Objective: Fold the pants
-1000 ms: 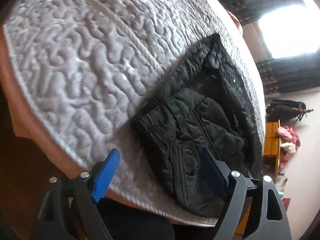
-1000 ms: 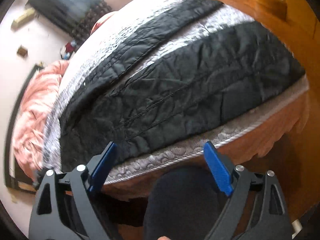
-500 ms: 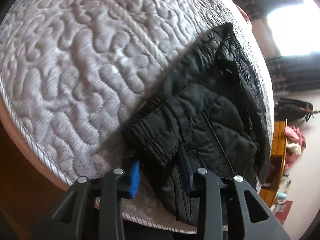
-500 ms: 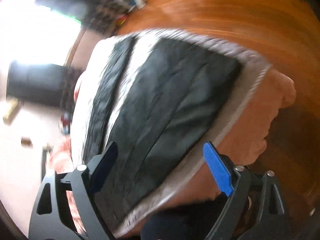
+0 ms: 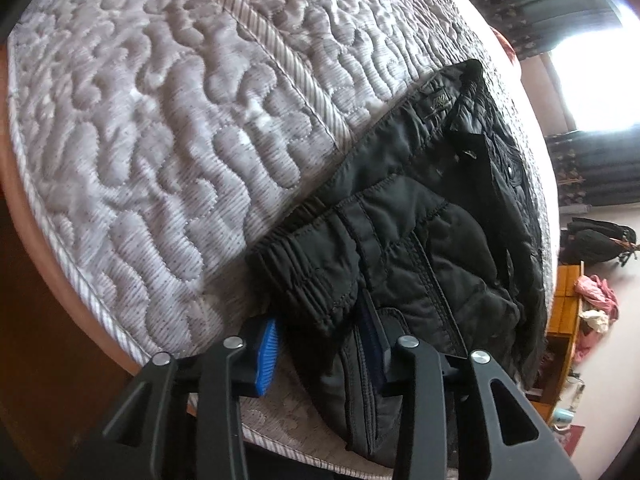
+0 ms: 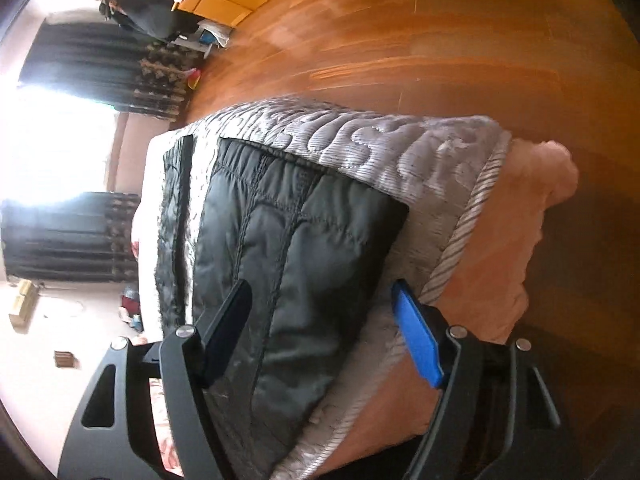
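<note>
Broadly, grey quilted mattress (image 5: 168, 128) covers the bed | black quilted pants (image 5: 420, 240) lie along its near edge, waistband bunched | left gripper (image 5: 324, 340) pinches that elastic waistband between blue pads | right gripper (image 6: 320, 328) hangs spread wide over the hem end, holding nothing

The left tool (image 5: 320, 344) has one blue pad buried behind the pants (image 5: 420, 248) waistband. At three o'clock the pants run out of sight over the mattress (image 5: 160, 140) curve. In the right wrist view, the floor (image 6: 440, 40) at twelve o'clock is smeared.
</note>
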### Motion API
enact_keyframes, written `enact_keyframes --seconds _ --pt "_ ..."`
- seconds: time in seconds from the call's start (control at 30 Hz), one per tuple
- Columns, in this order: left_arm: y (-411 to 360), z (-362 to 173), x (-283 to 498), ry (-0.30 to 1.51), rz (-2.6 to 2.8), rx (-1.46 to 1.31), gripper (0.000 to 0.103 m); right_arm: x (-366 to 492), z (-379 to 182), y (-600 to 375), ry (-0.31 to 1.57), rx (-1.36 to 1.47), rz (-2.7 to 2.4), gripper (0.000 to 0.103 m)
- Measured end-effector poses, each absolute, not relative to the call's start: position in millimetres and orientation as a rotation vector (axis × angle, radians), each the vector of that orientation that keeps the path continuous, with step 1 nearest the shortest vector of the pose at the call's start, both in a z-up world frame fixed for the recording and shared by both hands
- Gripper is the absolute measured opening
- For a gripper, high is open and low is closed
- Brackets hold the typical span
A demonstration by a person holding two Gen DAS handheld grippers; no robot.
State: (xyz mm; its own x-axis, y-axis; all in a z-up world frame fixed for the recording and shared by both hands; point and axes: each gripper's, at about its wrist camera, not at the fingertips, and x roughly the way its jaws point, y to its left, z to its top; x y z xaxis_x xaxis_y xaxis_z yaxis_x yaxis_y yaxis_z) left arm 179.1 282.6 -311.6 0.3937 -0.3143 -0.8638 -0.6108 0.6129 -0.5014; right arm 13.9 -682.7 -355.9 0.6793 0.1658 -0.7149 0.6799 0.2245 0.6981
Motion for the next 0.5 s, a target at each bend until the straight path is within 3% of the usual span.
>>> enact_keyframes --seconds 0.17,0.43,0.5 --pt "295 -299 170 1.109 0.316 -1.002 0.025 24 -354 -669 0.800 1.312 -0.337 0.023" --pt "350 -293 161 1.071 0.415 -0.963 0.025 47 -352 -617 0.927 1.177 -0.229 0.019" --pt "357 -297 161 1.078 0.435 -0.958 0.026 54 -358 -611 0.986 1.128 -0.240 0.025"
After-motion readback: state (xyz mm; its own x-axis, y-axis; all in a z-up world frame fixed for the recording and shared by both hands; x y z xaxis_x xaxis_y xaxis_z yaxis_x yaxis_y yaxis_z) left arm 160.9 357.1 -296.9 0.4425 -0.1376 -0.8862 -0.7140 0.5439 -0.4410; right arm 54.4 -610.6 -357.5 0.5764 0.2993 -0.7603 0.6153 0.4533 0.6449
